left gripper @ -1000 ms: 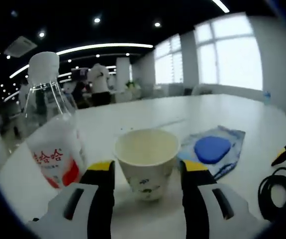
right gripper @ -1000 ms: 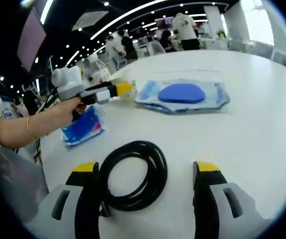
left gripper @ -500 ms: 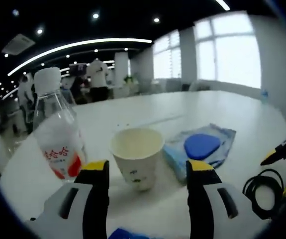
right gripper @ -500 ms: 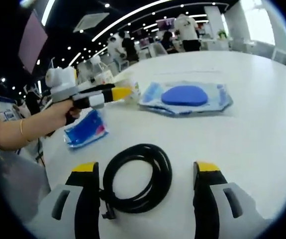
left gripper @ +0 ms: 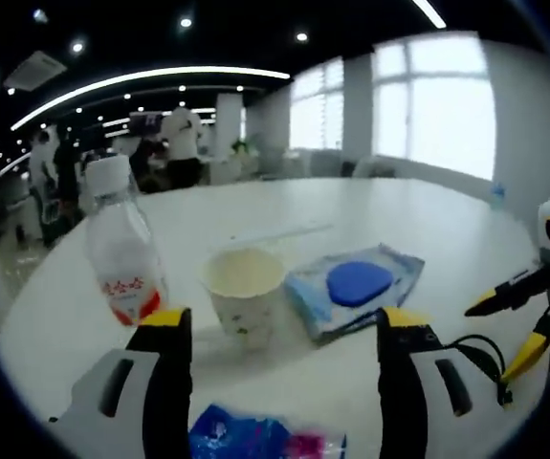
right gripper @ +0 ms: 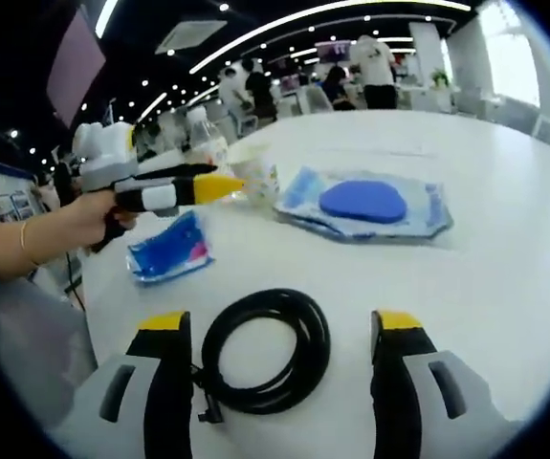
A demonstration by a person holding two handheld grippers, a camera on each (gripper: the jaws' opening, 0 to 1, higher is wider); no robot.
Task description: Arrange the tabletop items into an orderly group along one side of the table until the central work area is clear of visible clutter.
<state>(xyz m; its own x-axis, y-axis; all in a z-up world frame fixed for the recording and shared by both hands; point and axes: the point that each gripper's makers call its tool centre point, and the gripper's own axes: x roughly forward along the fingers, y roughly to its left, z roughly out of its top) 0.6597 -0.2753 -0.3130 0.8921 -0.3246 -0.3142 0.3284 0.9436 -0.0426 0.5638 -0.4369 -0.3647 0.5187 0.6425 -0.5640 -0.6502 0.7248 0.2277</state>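
- The left gripper (left gripper: 275,335) has its jaws spread wide and grips nothing; a paper cup (left gripper: 244,295) stands on the white table (left gripper: 370,206) beyond them.
- A capped plastic bottle (left gripper: 121,244) stands left of the cup; a clear packet with a blue pad (left gripper: 356,287) lies right of it.
- A blue-and-pink sachet (left gripper: 260,438) lies between the jaws.
- The right gripper (right gripper: 279,335) is wide open, around a coiled black cable (right gripper: 267,349) without clasping it.

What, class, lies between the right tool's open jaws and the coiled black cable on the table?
Nothing visible does. In the right gripper view the coiled black cable lies on the white table directly ahead of the right tool, between its open jaws, with bare tabletop around it.
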